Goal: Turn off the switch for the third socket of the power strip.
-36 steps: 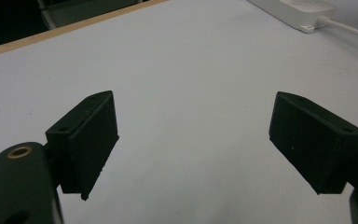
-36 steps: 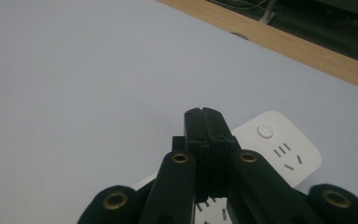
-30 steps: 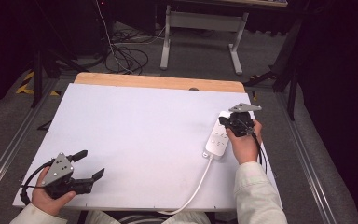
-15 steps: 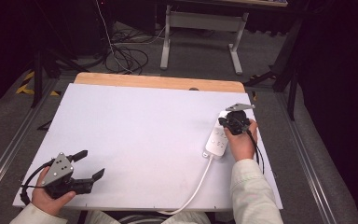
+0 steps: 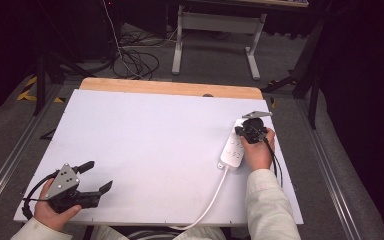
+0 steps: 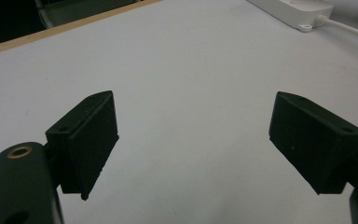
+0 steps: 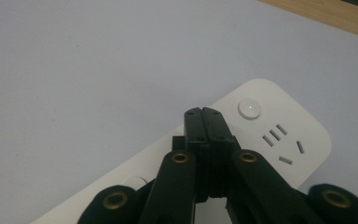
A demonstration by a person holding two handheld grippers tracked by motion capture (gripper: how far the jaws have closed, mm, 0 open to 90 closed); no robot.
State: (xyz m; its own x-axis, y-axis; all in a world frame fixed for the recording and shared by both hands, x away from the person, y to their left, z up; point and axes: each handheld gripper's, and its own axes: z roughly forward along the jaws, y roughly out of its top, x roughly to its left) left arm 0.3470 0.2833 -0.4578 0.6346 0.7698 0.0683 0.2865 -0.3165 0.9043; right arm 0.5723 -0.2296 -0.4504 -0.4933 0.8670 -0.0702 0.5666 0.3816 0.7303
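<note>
Power strip (image 5: 235,148) lying flat near the right edge of the white table (image 5: 150,145), its cord (image 5: 207,202) running off the front edge. Right gripper (image 7: 208,122), jaws pressed together and empty, poised over the strip just short of the round button (image 7: 251,108); closed jaws form a single blunt tip, probably suited to pressing that switch. Left gripper (image 5: 96,176), jaws spread wide with nothing between them, held at the front left corner, well apart from the strip, apparently idle and out of the way.
</note>
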